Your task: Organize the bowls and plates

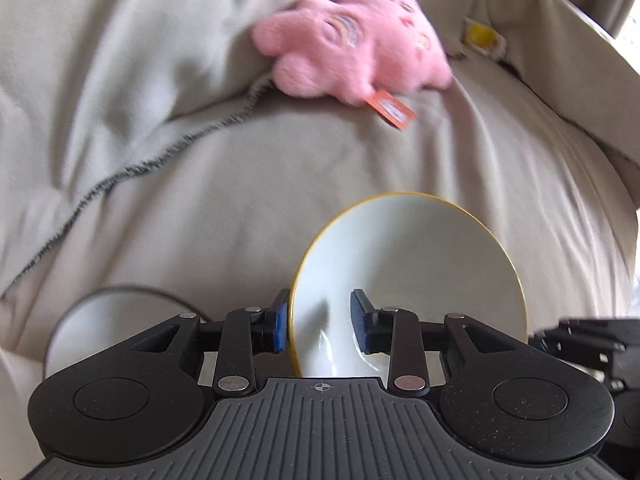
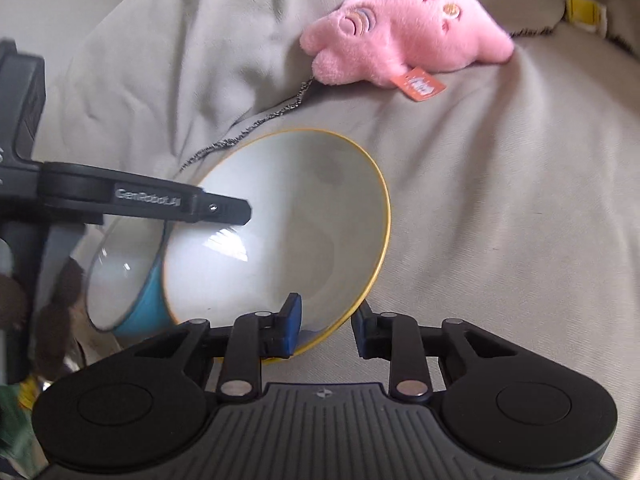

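Observation:
A white bowl with a yellow rim [image 1: 412,276] [image 2: 288,232] is held tilted above a beige blanket. My left gripper [image 1: 320,326] straddles its left rim, one blue pad outside and one inside. My right gripper [image 2: 326,326] straddles its near right rim the same way. The left gripper's arm [image 2: 132,200] reaches in over the bowl in the right wrist view. A second bowl, white inside and blue outside [image 2: 124,280], sits just left of the held bowl; its rim shows in the left wrist view [image 1: 92,320].
A pink plush toy [image 1: 356,56] [image 2: 404,36] with an orange tag lies on the blanket [image 1: 240,200] beyond the bowls. A yellow label [image 2: 582,10] sits at the far right. Dark and green clutter [image 2: 24,360] lies at the left edge.

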{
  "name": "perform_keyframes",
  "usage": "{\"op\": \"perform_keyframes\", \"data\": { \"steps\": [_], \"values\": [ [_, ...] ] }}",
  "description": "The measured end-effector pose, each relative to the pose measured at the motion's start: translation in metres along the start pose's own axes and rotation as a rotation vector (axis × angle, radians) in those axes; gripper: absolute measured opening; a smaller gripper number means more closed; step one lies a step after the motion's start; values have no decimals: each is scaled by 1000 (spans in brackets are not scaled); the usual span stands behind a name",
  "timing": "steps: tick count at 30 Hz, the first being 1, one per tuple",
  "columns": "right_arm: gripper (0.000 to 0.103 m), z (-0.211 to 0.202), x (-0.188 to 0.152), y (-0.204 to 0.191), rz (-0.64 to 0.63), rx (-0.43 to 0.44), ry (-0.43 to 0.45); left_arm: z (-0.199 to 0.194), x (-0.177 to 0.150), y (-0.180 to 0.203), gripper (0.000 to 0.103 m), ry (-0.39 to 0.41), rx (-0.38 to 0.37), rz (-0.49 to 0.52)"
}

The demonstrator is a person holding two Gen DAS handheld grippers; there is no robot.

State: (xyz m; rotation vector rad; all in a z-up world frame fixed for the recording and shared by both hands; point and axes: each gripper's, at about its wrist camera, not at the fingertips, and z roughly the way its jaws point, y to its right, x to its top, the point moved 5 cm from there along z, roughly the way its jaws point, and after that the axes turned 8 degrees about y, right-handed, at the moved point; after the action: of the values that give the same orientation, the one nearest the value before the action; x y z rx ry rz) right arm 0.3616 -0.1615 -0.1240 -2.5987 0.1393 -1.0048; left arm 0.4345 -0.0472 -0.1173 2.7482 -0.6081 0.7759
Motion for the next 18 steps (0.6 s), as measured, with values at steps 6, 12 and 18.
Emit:
{"op": "perform_keyframes", "data": {
  "steps": [6,12,18],
  "values": [
    [27,-39,-37,4,-50,9,-46,-22,-50,24,34,-66,2,30],
    [27,-54,-69,-15,-106,61,-98,-48,-91,15,34,-81,47,4],
    [27,-48,-76,-24,-123,65,-95,-49,-101,11,32,-79,77,-30]
  ]
}}
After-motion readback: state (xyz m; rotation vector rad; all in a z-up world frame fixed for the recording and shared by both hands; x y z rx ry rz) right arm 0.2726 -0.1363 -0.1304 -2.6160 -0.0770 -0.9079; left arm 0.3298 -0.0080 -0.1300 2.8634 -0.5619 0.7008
